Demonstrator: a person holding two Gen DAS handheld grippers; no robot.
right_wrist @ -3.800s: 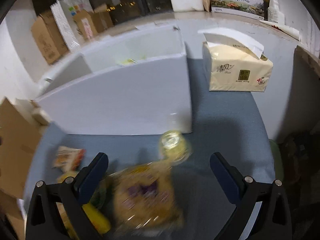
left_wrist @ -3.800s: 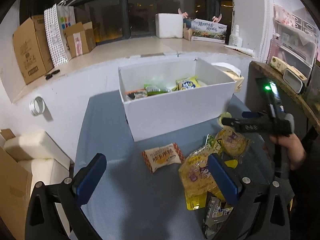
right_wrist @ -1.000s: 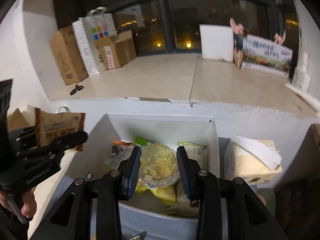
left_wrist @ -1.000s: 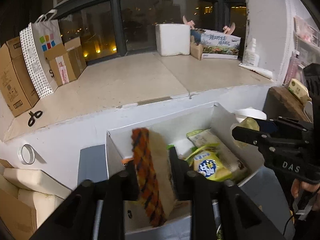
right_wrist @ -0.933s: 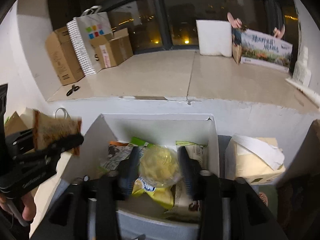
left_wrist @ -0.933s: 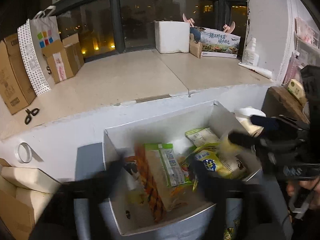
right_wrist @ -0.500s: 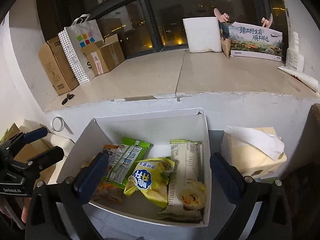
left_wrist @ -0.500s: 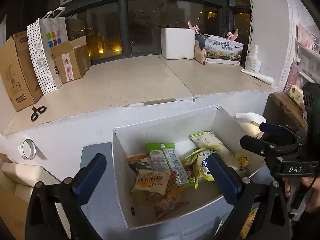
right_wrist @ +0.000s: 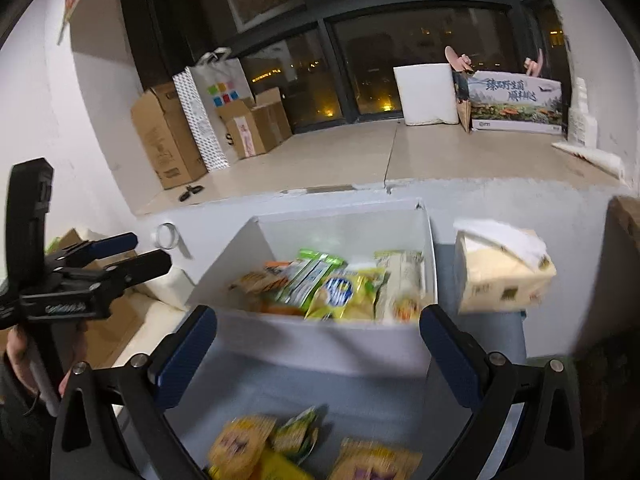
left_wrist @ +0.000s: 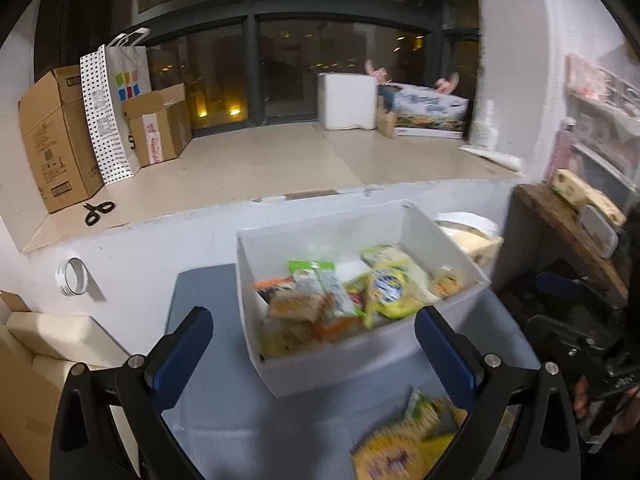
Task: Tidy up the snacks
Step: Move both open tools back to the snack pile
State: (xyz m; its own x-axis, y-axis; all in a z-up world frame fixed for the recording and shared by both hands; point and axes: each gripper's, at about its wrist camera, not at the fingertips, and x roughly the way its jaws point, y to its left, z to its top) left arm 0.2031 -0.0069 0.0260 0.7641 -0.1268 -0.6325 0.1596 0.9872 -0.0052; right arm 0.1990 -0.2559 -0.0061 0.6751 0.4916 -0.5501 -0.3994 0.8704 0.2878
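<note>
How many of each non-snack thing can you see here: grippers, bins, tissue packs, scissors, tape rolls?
Grippers: 2 (left gripper, right gripper, both open)
White bin: 1
Tissue pack: 1
Scissors: 1
Tape roll: 1
Total: 6

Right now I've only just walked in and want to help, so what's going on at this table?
A person is sorting snacks into the white box with a handheld gripper in each hand. Both the left gripper and the right gripper are open and empty, hovering in front of the box. Several packets already lie inside it, including a yellow bag. More yellow packets wait on the blue table in front. A tissue box sits to the right.
</note>
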